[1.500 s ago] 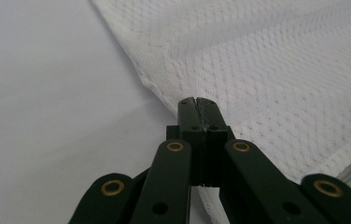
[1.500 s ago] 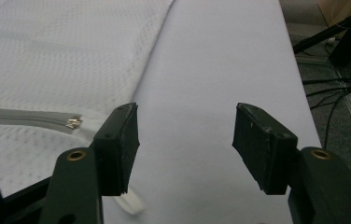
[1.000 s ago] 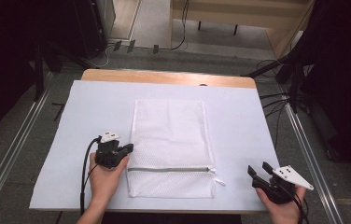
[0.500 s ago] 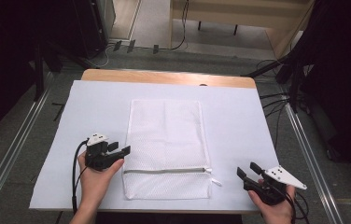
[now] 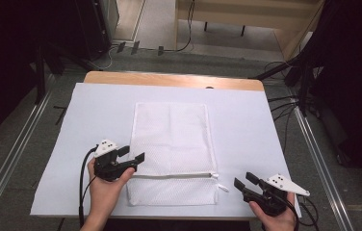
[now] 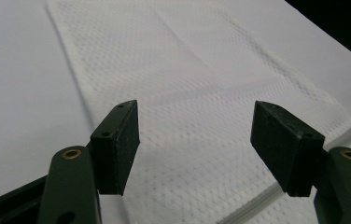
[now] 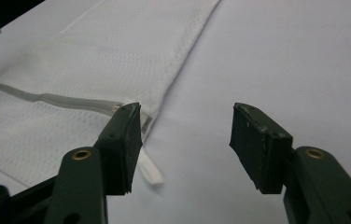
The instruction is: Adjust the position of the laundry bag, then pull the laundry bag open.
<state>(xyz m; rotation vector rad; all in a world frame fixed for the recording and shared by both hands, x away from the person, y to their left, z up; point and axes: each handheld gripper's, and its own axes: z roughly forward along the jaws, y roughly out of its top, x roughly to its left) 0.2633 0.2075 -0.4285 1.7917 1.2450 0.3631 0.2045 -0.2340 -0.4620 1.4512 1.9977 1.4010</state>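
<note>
1. White sheeting [image 5: 73, 144] covers the wooden table [image 5: 169, 80], whose bare far edge shows as a strip beyond the sheet; dark floor and metal rails run along both sides.
2. Lying flat at the middle of the sheet, nearer its near edge, is a white mesh laundry bag [image 5: 172, 139], long side running near to far. Its grey zipper [image 5: 174, 176] crosses it left to right close to the near end, and the white pull tab [image 5: 223, 187] sticks out past the bag's right edge.
3. At the bag's left edge, level with the zipper, the left gripper [image 5: 133, 154] hovers; its jaws have just been opening and stand apart with nothing between them. In the left gripper view the mesh lies beneath the gap [image 6: 197, 140].
4. Near the sheet's near right corner, the right gripper [image 5: 244, 181] points toward the pull tab, just short of it. Its jaws have been closing a little, yet remain apart and empty [image 7: 187, 135].
5. Wide bare sheet lies left and right of the bag, and beyond its far end.
</note>
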